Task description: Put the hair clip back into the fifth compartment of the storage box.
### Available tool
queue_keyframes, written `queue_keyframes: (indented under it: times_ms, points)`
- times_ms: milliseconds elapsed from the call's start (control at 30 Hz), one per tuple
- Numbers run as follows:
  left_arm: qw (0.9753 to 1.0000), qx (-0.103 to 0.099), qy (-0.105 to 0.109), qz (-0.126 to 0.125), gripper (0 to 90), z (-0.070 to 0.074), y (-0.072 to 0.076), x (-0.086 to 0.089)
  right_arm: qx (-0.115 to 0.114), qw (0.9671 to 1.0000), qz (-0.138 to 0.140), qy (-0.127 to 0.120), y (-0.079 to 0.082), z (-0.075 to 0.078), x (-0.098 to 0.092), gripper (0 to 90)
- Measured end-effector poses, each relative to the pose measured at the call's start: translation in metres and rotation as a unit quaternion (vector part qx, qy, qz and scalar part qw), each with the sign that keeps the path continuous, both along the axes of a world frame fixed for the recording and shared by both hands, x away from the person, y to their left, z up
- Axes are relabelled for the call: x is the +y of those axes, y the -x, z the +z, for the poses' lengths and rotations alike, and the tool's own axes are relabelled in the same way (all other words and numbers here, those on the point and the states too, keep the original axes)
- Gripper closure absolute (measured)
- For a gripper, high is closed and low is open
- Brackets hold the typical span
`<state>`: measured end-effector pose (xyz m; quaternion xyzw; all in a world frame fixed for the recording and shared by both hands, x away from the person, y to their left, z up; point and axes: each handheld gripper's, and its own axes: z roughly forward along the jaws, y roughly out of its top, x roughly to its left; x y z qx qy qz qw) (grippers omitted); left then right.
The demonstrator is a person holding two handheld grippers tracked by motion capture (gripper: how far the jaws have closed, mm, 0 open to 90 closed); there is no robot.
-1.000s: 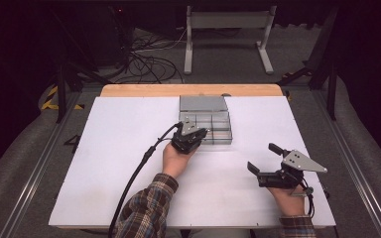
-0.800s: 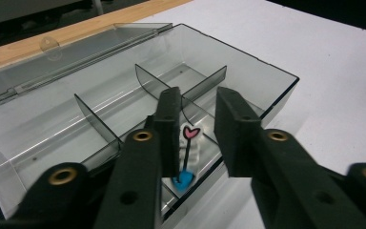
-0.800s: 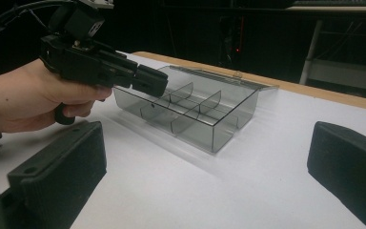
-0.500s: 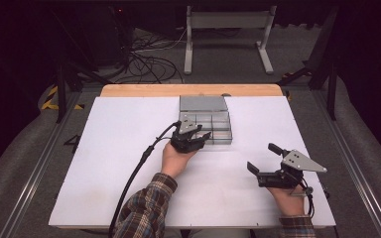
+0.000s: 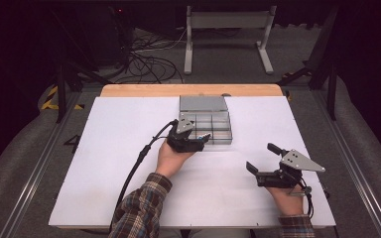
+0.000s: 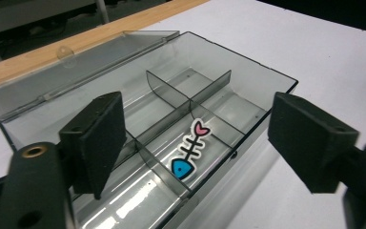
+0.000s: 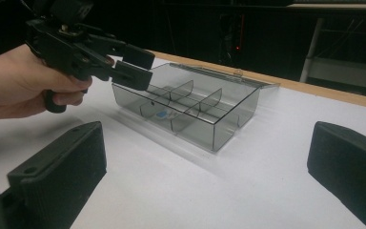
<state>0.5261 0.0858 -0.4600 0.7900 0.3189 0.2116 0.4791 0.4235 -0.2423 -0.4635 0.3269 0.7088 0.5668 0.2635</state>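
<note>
left gripper [image 5: 204,137] jaws wide, empty, at near edge of smoky clear plastic divided box [image 5: 218,123] (lid open), table centre-far. fish-skeleton sticker [image 6: 189,151] in near compartment: descend straight, avoid dividers. right gripper [image 5: 262,158] wide, empty, near right.

White table [image 5: 104,163] carries clear divided box [image 5: 213,130] (lid open).

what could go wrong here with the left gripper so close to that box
1. The left gripper hangs open over the box; coming down, a jaw could catch a thin divider rather than reach the fish sticker.
2. The sticker lies flat on the floor, so the pads may slide over it.
3. The box looks light and nothing holds it; a push might shift it.
</note>
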Motion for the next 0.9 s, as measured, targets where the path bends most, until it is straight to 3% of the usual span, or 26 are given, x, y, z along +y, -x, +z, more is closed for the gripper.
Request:
queue_keyframes:
  times_ms: [467,900]
  points:
    - [0.9994,-0.015,0.031,0.009,13.5,0.017,0.009,0.013,0.002,1.0000,-0.005,0.002,0.000,-0.001,-0.002,0.0]
    - [0.9988,-0.035,0.034,-0.003,11.8,0.023,0.022,0.026,0.002,1.0000,-0.005,0.001,0.001,-0.001,-0.002,0.0]
